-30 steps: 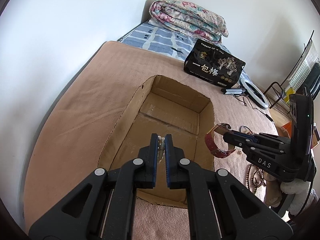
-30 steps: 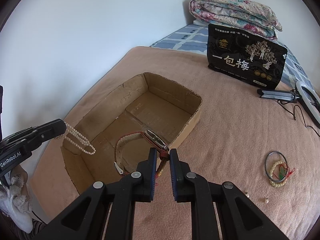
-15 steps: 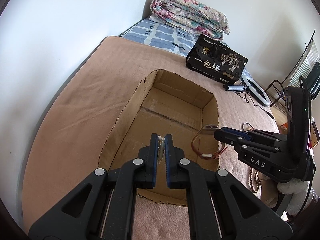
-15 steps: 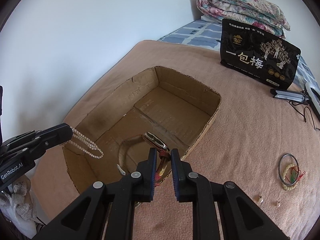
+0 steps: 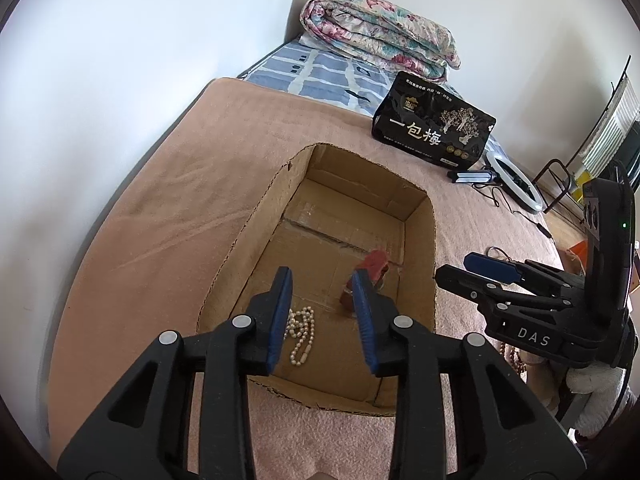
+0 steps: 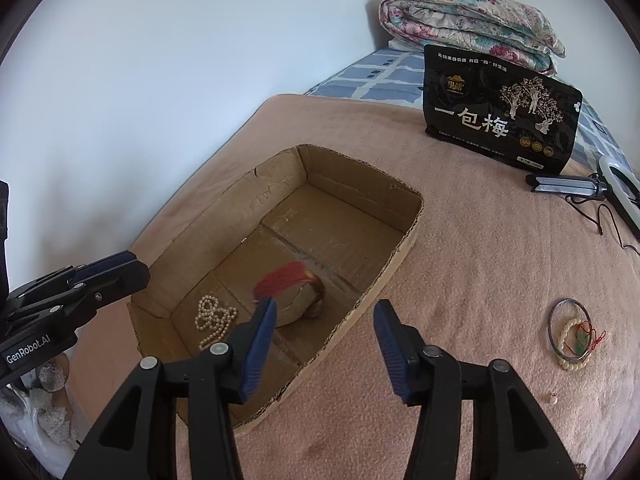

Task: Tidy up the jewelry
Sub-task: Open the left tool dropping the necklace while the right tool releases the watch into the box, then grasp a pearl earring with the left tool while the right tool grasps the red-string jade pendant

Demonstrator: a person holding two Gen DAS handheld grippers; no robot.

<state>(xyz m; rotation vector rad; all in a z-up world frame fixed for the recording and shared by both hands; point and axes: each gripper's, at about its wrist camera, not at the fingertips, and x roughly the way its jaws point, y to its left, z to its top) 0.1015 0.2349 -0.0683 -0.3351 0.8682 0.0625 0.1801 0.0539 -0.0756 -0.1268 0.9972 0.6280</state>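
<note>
Pearl necklace [image 6: 214, 320] and red-strapped watch [image 6: 298, 292]: both on the floor of the cardboard box [image 6: 360, 168]. Left gripper [image 5: 320, 312] and right gripper [image 6: 324, 344]: jaws just opened, empty. Bangle and bead bracelet [image 6: 572, 330] remain on blanket; risk: thin ring slipping from pads.

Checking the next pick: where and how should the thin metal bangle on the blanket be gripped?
Grip the bangle at the far arc of its rim, coming straight down with one claw finger inside the ring and one outside. It lies flat on the blanket; a bead bracelet and red cord crowd its near half, while the far arc looks bare.
</note>
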